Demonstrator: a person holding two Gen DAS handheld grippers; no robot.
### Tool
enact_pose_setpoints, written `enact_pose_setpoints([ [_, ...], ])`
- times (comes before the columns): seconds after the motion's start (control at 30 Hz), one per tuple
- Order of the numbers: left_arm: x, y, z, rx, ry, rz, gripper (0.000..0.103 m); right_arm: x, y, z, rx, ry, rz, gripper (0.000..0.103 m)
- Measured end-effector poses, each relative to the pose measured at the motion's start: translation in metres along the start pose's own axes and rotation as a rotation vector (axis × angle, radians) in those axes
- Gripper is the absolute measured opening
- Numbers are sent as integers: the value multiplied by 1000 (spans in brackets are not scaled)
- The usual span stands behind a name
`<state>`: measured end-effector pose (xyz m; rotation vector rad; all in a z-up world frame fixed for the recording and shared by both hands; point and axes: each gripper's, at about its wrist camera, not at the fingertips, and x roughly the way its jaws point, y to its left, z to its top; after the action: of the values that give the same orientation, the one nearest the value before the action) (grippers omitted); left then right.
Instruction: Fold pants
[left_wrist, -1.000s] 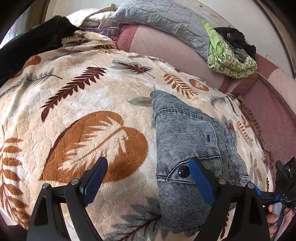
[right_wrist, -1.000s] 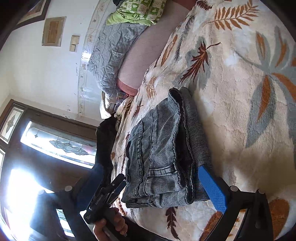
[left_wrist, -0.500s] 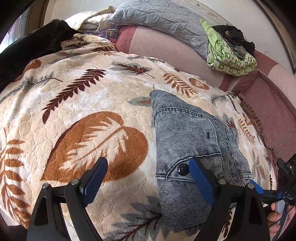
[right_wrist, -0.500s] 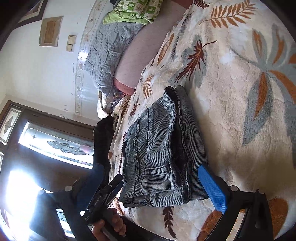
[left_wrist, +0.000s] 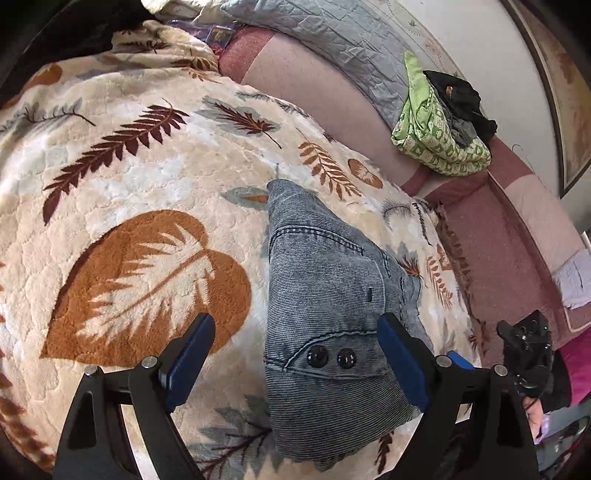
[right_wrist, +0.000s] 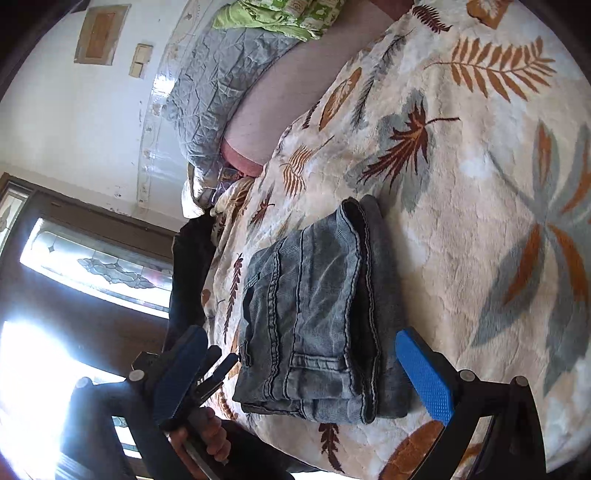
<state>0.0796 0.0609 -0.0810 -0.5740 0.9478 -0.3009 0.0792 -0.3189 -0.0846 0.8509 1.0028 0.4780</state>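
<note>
1. The left claw (left_wrist: 295, 362) is wide open and hangs over the near end of the pants (left_wrist: 325, 314); nothing is between its blue pads (left_wrist: 192, 350).
2. The right claw (right_wrist: 299, 373) is also wide open and empty, just in front of the stacked edge of the pants.
3. The pants are grey-blue denim, folded into a compact bundle, with two dark buttons (left_wrist: 332, 357) on top.
4. They lie on a cream blanket (left_wrist: 147, 177) with a leaf pattern, which covers the bed.
5. A green cloth (left_wrist: 436, 144) and a grey quilt (left_wrist: 332, 40) lie behind, well apart from the pants.
</note>
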Motion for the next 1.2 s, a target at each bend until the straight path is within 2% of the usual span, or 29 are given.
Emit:
enact_pose_setpoints([
  [0.1, 21, 3, 9, -42, 93, -40, 90, 35, -10, 17, 28, 139, -72, 103],
  [0.17, 34, 4, 10, -64, 151, -60, 89, 53, -17, 22, 31, 184, -108, 103],
  [0.2, 38, 3, 10, -65, 166, -60, 89, 59, -22, 23, 55, 199, -116, 103],
  [0.3, 44, -3, 11, -41, 187, -100, 89, 69, -18, 26, 71, 210, -62, 103],
  [0.37, 49, -7, 11, -32, 207, -107, 88, 82, -9, 25, 16, 239, -124, 100],
  [0.4, 52, -11, 10, -4, 216, -98, 78, 88, -7, 23, -3, 249, -143, 100],
  [0.43, 55, -15, 10, 23, 223, -56, 68, 92, -5, 23, -14, 252, -168, 96],
  [0.47, 56, -16, 10, 35, 220, -35, 64, 94, -2, 23, -30, 257, -187, 85],
  [0.5, 57, -16, 11, 41, 216, -26, 52, 96, -1, 24, -44, 264, -211, 74],
  [0.53, 57, -16, 12, 44, 216, -8, 36, 97, -2, 23, -50, 276, -242, 39],
  [0.57, 56, -17, 13, 49, 217, -3, 30, 99, -2, 22, -54, 286, -247, 31],
  [0.6, 54, -19, 13, 65, 213, 0, 27, 98, 4, 21, -85, 276, -272, 30],
  [0.7, 42, -45, 9, 209, 162, 90, 22, 94, 34, 16, -209, 240, -335, 25],
  [0.87, 3, -79, 28, 302, 36, 94, 21, 78, 95, 26, -358, 173, -333, 24],
  [0.93, -13, -87, 46, 320, -22, 89, 22, 70, 117, 37, -394, 135, -306, 24],
  [1.03, -22, -91, 72, 326, -63, 85, 22, 65, 140, 55, -410, 88, -257, 24],
  [1.2, -5, -75, 84, 315, -45, 109, 22, 83, 141, 64, -406, 83, -236, 24],
])
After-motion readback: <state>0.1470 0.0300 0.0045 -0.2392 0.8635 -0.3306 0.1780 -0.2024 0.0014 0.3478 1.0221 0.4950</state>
